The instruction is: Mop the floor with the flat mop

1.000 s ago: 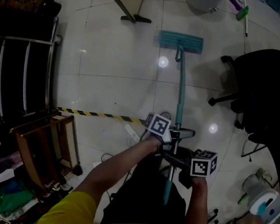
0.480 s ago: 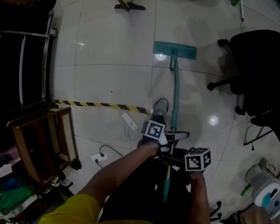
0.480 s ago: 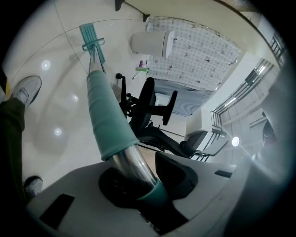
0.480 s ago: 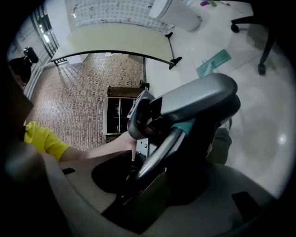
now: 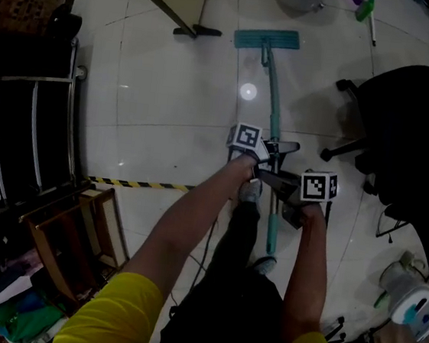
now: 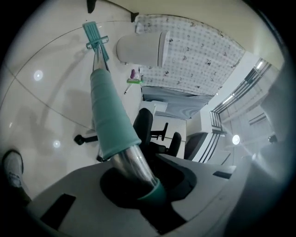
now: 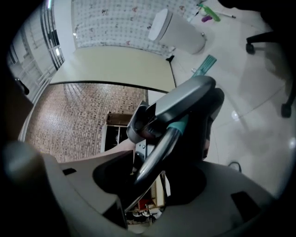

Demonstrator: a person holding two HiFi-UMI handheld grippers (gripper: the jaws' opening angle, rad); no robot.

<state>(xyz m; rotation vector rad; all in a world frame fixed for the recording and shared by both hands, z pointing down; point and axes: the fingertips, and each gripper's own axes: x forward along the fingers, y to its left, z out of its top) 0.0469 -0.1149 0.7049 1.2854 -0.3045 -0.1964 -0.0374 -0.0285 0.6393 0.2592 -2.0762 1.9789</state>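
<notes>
Both pairs of jaws clamp the flat mop handle point(image 5: 272, 89), left gripper point(image 5: 277, 147) ahead of right gripper point(image 5: 277, 183), the shaft pointing straight away toward its pad point(image 5: 266, 40).

On the floor point(image 5: 170, 85) ahead, the mop point(image 5: 266, 39) (chair point(image 5: 402, 111) to its right).

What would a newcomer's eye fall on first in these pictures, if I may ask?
The long teal mop catches the eye first, its flat head on the pale tiled floor at the top of the head view. Both the left gripper and the right gripper are clamped on its handle mid-frame. A black office chair stands to the right, and striped tape lies on the floor at the left.
</notes>
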